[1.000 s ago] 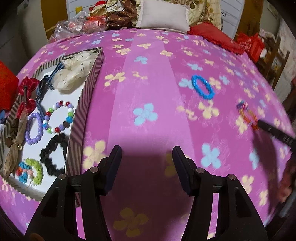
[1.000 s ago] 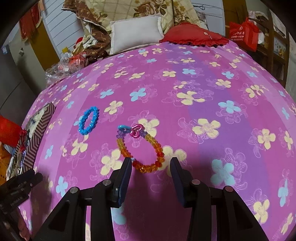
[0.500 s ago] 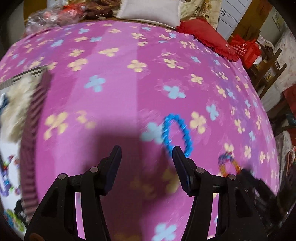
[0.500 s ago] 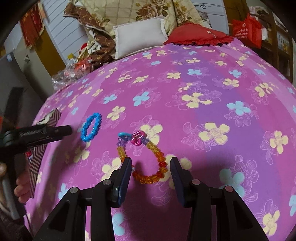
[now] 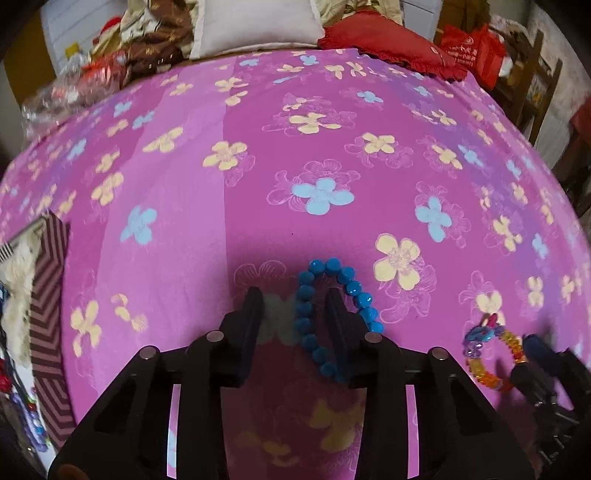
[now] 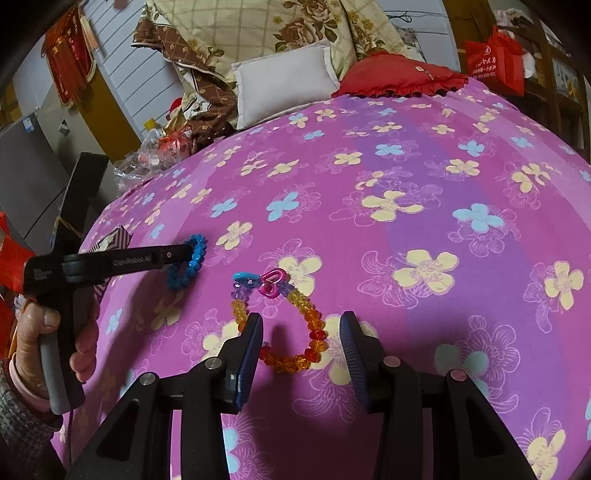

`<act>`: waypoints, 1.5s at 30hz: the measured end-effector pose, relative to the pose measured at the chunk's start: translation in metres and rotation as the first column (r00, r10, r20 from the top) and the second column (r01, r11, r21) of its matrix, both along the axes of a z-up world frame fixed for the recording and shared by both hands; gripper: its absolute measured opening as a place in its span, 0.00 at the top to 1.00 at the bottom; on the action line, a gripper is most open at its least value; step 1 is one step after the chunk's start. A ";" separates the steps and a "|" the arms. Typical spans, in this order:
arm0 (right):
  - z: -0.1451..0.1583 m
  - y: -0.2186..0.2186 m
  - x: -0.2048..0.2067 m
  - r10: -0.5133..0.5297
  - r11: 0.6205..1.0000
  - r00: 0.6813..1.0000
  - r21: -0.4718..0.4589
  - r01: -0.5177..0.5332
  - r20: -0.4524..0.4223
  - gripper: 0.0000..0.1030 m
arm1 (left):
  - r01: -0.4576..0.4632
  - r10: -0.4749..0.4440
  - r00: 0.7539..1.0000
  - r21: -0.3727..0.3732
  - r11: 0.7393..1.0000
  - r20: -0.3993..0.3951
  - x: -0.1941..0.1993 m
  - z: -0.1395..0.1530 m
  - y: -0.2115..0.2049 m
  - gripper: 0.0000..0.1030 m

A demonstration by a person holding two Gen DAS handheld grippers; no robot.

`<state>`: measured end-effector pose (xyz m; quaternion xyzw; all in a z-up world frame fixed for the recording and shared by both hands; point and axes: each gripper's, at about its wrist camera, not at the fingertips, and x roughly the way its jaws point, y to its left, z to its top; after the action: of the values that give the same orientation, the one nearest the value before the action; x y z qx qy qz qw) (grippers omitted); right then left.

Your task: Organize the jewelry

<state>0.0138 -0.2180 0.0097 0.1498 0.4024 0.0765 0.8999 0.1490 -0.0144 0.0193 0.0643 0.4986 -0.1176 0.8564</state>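
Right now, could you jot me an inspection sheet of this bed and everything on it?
Surface: pink flowered bedspread, lying smooth.
Job's things: blue bead bracelet flat on the spread; orange and yellow bead bracelet with a pink heart charm beside it; striped-edged box of jewelry at the left edge.
Clutter: white pillow, red cushion, patterned quilt, crinkled plastic bags at the head.
Grippers: left gripper closing, one side of the blue bracelet between its fingers; right gripper open astride the orange bracelet.
Cables: nothing seen.
Surroundings: red bag, wooden shelving.
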 end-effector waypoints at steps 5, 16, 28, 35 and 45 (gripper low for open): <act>0.000 0.005 0.001 0.009 1.000 1.000 -0.023 -0.009 -0.002 0.58 | -0.010 0.010 0.999 0.001 1.000 0.035 -0.002 -0.001 -0.010 0.83; 0.003 0.020 0.010 0.022 0.989 0.998 -0.146 -0.030 -0.055 0.58 | 0.006 0.004 0.995 -0.108 0.994 0.099 -0.067 0.045 0.008 0.93; 0.008 0.049 0.018 0.026 0.951 0.996 -0.304 -0.052 -0.088 0.92 | -0.089 0.145 0.960 -0.230 0.969 0.240 -0.150 0.085 0.102 0.93; 0.066 0.061 0.009 0.008 0.958 1.000 -0.287 -0.013 -0.020 0.92 | -0.182 0.254 0.941 -0.298 0.937 0.225 -0.153 0.092 0.166 0.93; 0.138 0.142 -0.009 0.104 0.932 0.992 -0.355 -0.072 0.074 0.92 | -0.356 0.449 0.861 -0.348 0.867 0.238 -0.167 0.103 0.268 0.93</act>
<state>0.0052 -0.0761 0.1479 -0.0352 0.3743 0.0504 0.9253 -0.0183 0.2533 0.1226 -0.1518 0.3368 0.0055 0.9293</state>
